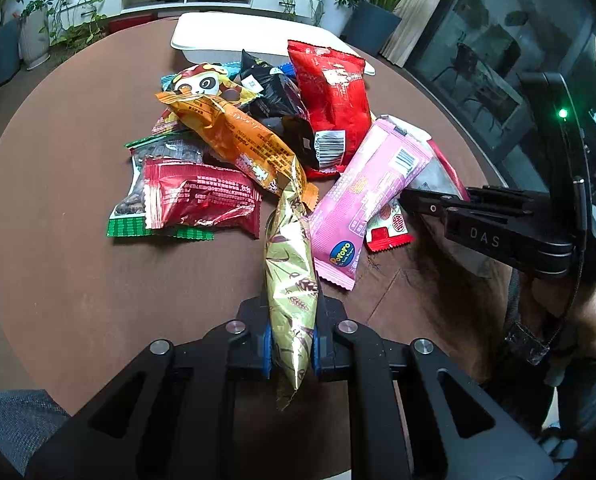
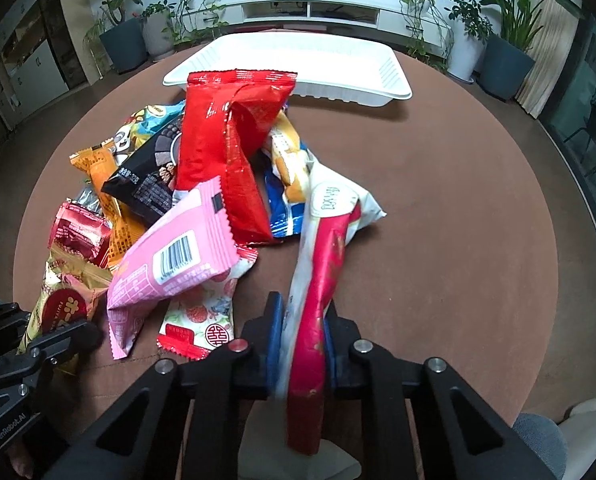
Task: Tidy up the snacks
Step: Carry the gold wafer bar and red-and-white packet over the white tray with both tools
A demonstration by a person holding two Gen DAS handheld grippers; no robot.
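Note:
A heap of snack packets lies on the round brown table [image 1: 78, 280]. My left gripper [image 1: 292, 346] is shut on a long gold packet [image 1: 290, 264] that runs up into the heap. My right gripper [image 2: 304, 344] is shut on a white and red packet [image 2: 322, 264] at the heap's right side. From the left wrist view the right gripper [image 1: 414, 200] reaches in from the right behind a pink packet [image 1: 362, 200]. The pink packet [image 2: 174, 256] lies between the two grippers. A white tray [image 2: 394, 80] stands beyond the heap.
In the heap are a big red packet [image 1: 332, 100], an orange one [image 1: 234, 136], a black one [image 1: 278, 96], a dark red one [image 1: 202, 200] and a panda-printed one [image 1: 202, 82]. Potted plants [image 2: 506, 52] and a low white cabinet [image 2: 310, 8] stand past the table's far edge.

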